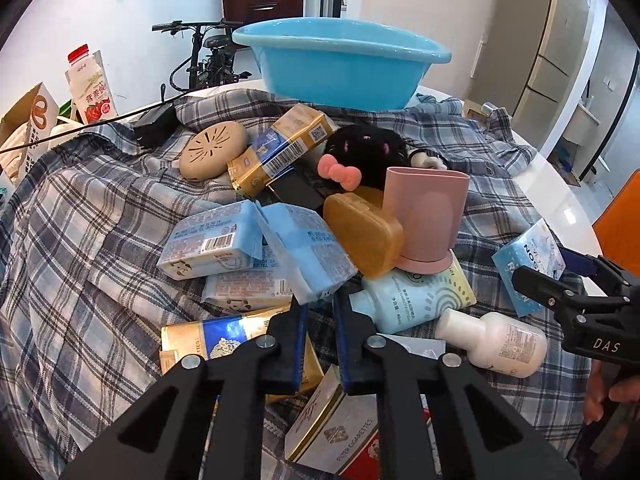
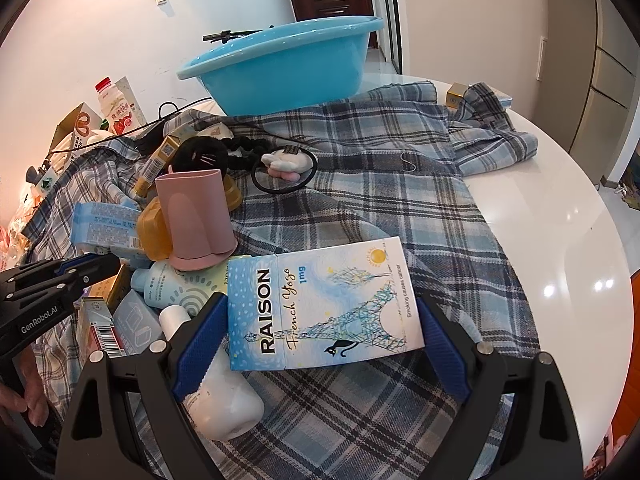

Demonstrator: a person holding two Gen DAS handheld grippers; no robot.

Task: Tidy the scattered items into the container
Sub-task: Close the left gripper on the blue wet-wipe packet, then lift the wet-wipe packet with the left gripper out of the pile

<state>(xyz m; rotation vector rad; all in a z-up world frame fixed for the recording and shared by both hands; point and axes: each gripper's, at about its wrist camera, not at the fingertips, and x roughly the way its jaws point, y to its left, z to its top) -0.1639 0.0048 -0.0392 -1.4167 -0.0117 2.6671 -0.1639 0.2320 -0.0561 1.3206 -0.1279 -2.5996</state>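
White round table (image 2: 552, 216), most of it under a plaid cloth (image 2: 360, 200). Blue basin (image 1: 340, 64) sits at the far edge, on the cloth; can't see inside it. Clutter piled towards the left side of the table, well short of the basin.

Biggest in the pile: gold cig carton (image 1: 280, 148) lying tilted w/ a tan round case (image 1: 212, 150) touching its left end. Black plush w/ pink bow (image 1: 360, 156) just right of it. Pink cup (image 1: 424, 216) stands upright mid-pile, amber soap box (image 1: 364, 232) leaning against its left side, blue lotion bottle (image 1: 412, 296) lying under its base. Tissue packs (image 1: 208, 240) stacked left of the amber box. White bottle (image 1: 496, 340) on its side at the near edge, beside the lotion.

Left gripper (image 1: 320, 304) – jaws narrow, pinched on the lower corner of a tilted blue tissue pack (image 1: 304, 252); packs and cartons crowd both sides.

Right gripper (image 2: 320, 320) – jaws wide, clamped on the RAISON box (image 2: 324, 304) across its width; white bottle sits against the left finger.
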